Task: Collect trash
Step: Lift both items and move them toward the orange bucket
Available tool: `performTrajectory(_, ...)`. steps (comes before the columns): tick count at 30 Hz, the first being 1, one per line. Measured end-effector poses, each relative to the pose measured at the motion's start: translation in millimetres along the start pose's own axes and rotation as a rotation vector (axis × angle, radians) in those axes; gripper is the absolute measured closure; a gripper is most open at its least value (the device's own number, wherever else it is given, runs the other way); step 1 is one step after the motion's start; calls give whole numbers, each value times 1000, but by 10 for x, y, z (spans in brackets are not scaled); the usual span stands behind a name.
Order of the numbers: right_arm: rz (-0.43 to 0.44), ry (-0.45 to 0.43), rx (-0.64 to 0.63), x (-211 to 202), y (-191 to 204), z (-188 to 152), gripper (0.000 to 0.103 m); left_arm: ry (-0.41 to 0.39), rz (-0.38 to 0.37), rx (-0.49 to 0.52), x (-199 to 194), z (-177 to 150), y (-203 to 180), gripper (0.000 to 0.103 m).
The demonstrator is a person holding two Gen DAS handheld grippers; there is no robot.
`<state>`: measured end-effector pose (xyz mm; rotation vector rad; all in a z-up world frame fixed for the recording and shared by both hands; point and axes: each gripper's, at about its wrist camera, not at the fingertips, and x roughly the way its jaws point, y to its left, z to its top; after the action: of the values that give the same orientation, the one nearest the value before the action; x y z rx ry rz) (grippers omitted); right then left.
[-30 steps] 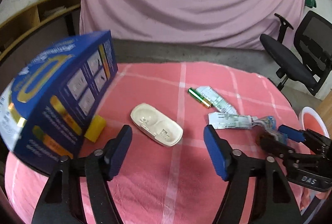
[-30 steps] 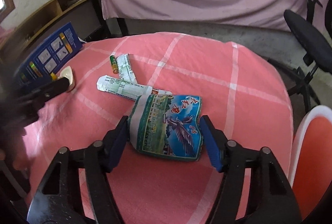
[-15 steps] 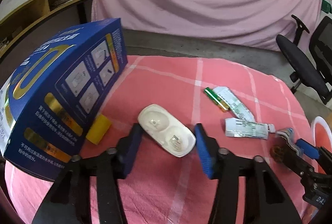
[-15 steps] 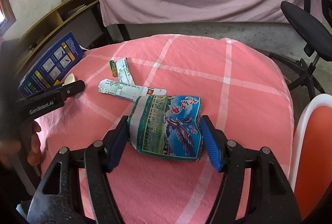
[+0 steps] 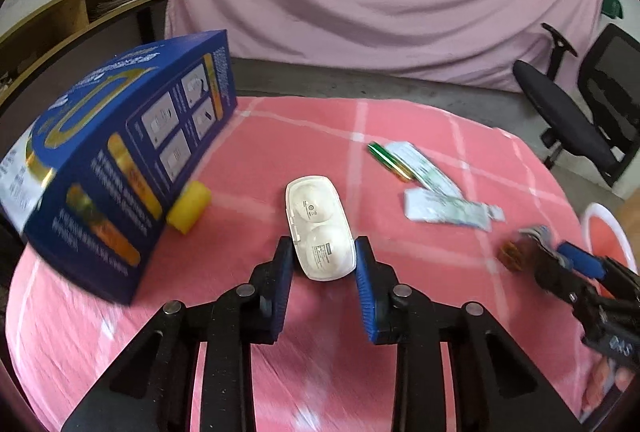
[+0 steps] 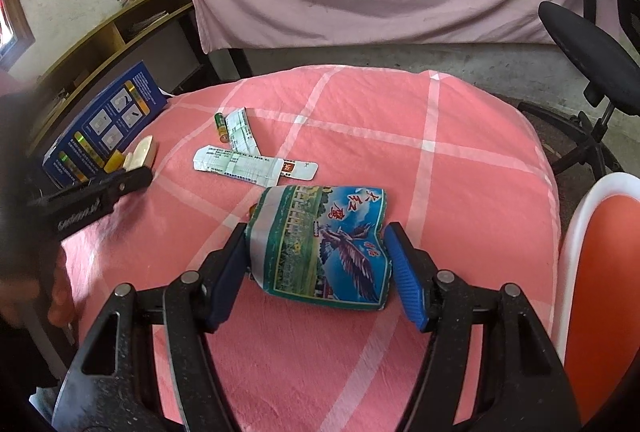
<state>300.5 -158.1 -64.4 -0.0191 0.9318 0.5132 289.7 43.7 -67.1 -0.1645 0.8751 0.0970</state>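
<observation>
now the left gripper (image 5: 323, 264) has just been closing around the glossy white oval plastic case (image 5: 320, 228), lower centre. pads near, contact unclear. right gripper (image 6: 316, 264) brackets the crumpled blue-green snack wrapper (image 6: 320, 244), grip unclear.

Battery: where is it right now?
In the left wrist view the green battery lies on the pink cloth, right of centre, against the upper paper strip.

Pink checked table (image 6: 460, 160) with box (image 5: 120, 168), wrappers (image 6: 256, 164), battery (image 6: 221, 127).
</observation>
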Motion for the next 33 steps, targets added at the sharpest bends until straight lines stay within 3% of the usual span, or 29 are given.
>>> performTrajectory(3, 6, -18, 0, -65, 3, -40, 20, -50, -47, -8, -184, -100, -57, 77)
performTrajectory(7, 28, -106, 8, -245, -17, -76, 20, -211, -98, -30, -535, -195, -92, 77)
performTrajectory(15, 8, -462, -14, -952, -13, -265, 20, -451, -135, 12, -1082, -334, -428, 77)
performTrajectory(24, -96, -840, 38, -1780, -295, -520, 20, -651, -273, 108, -1524, -256, -1031, 77)
performTrajectory(28, -158, -940, 101, -2060, -520, -626, 19, -689, -329, 180, -1588, -221, -1409, 77)
performTrajectory(33, -212, -927, 207, -2228, -874, -736, 19, -607, -381, 217, -1410, -207, -1799, 78)
